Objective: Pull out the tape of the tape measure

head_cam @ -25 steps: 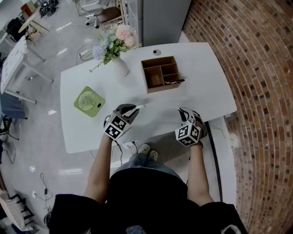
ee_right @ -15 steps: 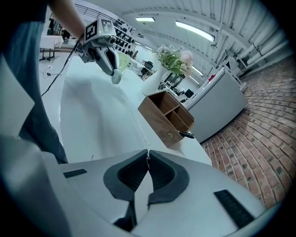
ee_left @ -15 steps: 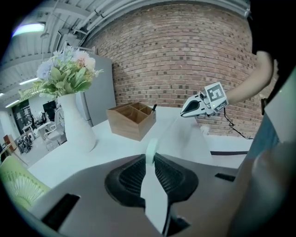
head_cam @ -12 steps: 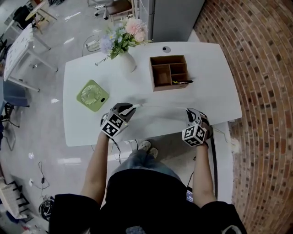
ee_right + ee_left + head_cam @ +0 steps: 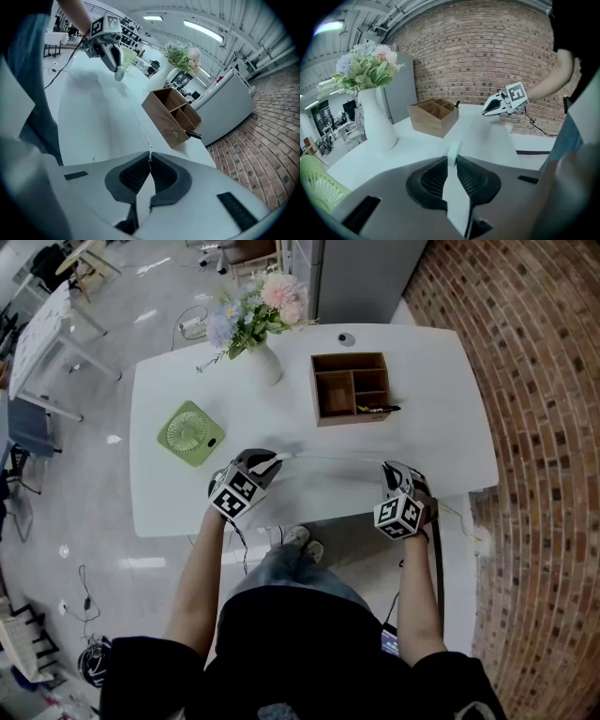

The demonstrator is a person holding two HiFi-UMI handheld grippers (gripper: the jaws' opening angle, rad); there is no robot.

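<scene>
The left tongs (image 5: 270,465) are seen clamped on the tape measure (image 5: 453,151), a small pale case that is gripped edge-on between the ribbed pads, so the jaws are kept partly apart by its thickness. The right tongs (image 5: 387,471) are closed almost fully, and the end of the tape (image 5: 141,132) is pinched between their pads. The tape is drawn out in a thin, nearly straight line between the two tongs and is stretched above the white desk (image 5: 441,371), roughly along its near edge.

In the head view the left tongs are held over the near edge, a little left of its middle, and the right tongs are held towards the near right corner, with the marker cube lying past the edge. Whether the case or the tape touches the desk cannot be told from any view.

Farther back, a wooden organiser (image 5: 352,388) is placed right of the middle of the desk, and a dark pen (image 5: 378,409) is laid in its front right compartment, sticking out over the side. A white vase (image 5: 265,367) with flowers (image 5: 255,307) is set towards the far left corner, and a green fan (image 5: 190,433) is laid flat near the left edge. A brick wall (image 5: 534,427) is seen beyond the right edge
</scene>
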